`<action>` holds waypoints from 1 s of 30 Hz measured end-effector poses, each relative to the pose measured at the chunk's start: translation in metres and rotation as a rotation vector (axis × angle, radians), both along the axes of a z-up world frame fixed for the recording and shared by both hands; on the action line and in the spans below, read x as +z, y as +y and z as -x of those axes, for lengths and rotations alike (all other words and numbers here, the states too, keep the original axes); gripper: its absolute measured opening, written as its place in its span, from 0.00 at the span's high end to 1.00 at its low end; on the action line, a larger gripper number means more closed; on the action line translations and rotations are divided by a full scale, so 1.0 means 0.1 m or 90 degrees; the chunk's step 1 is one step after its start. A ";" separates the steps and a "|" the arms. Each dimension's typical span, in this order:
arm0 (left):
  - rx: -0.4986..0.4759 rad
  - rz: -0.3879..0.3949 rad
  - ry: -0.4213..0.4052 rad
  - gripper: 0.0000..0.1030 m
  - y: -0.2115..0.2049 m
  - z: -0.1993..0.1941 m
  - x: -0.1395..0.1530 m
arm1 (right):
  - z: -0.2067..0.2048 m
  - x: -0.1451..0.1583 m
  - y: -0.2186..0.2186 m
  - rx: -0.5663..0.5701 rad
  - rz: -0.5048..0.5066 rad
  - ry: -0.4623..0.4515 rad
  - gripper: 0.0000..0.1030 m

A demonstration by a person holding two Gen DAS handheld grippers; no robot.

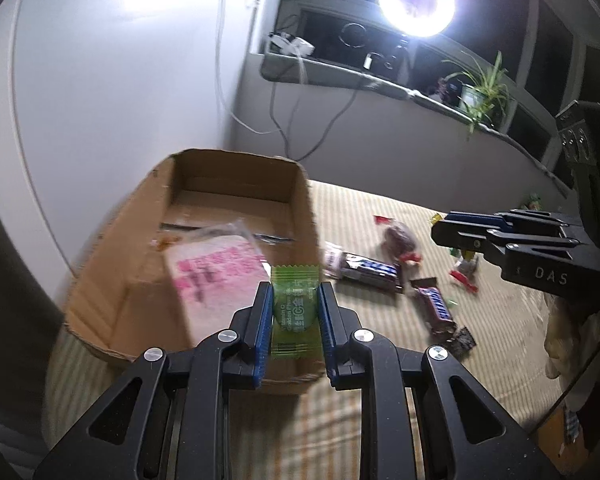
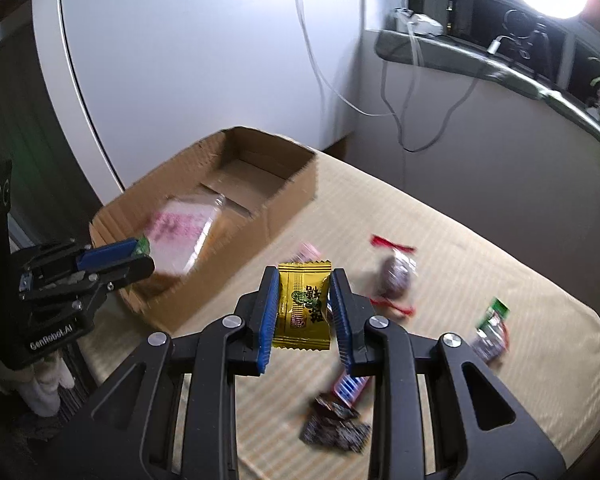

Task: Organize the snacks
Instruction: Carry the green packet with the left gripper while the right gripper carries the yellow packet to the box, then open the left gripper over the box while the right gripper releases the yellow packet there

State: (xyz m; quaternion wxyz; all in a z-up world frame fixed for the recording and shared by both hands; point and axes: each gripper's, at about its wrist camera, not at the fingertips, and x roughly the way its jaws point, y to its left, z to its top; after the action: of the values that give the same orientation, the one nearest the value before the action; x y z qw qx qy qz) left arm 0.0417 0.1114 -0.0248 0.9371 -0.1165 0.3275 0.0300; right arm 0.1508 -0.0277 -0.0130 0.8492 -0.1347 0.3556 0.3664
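My left gripper [image 1: 294, 292] is shut on a green snack packet [image 1: 294, 312], held above the near right corner of an open cardboard box [image 1: 124, 248]. A pink-printed clear packet [image 1: 216, 276] lies inside the box. My right gripper [image 2: 304, 280] is shut on a yellow snack packet [image 2: 303, 312], held above the striped cloth right of the box [image 2: 292, 192]. The left gripper [image 2: 140, 256] also shows in the right wrist view at the box's near left side, and the right gripper [image 1: 444, 232] shows in the left wrist view at the right.
Loose snacks lie on the striped cloth: two blue-labelled chocolate bars [image 1: 370, 270] [image 1: 436, 306], a dark wrapped sweet with red ends [image 2: 396, 276], a dark packet [image 2: 336, 428] and a green-topped packet [image 2: 490, 328]. A white wall, cables and a ring light [image 1: 416, 0] stand behind.
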 end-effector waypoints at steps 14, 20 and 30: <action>0.063 0.006 0.007 0.80 0.51 0.02 -0.08 | -0.29 -0.08 0.80 0.050 -0.013 0.033 0.74; 0.073 0.011 0.009 0.80 0.61 0.02 -0.11 | -0.33 -0.11 1.02 0.057 -0.010 0.034 0.74; 0.077 0.018 0.012 0.80 0.66 0.00 -0.14 | -0.34 -0.19 1.21 0.076 0.001 0.043 0.74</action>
State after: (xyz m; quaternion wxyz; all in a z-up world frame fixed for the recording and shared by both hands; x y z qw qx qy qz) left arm 0.0417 0.1777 -0.0391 0.9289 -0.1490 0.3289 0.0828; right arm 0.1851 0.0935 -0.0316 0.8134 -0.1438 0.3755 0.4204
